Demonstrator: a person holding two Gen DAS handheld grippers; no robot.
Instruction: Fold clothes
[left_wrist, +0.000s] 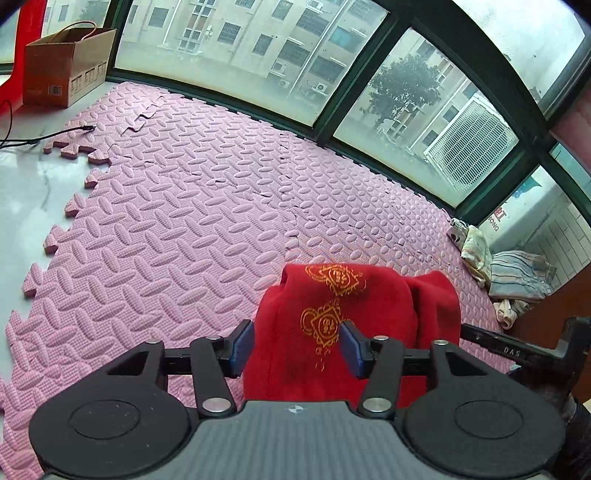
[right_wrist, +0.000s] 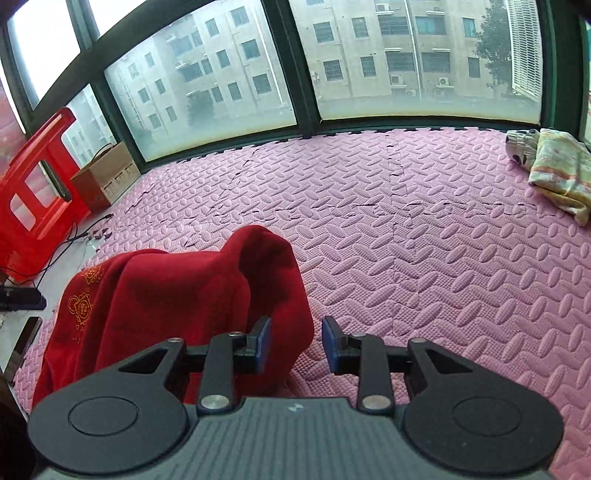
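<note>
Both grippers spread apart, gripping nothing. L gripper fingers flank red garment, bunched upright at near edge of pink mat. R gripper just beside its right edge; wide bare mat ahead to window.

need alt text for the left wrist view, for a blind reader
The left gripper, jaws open, frames a bunched red garment with gold emblems on a pink foam mat. Other clothes lie at the far right beside green-framed windows; a cardboard box sits far left.
</note>
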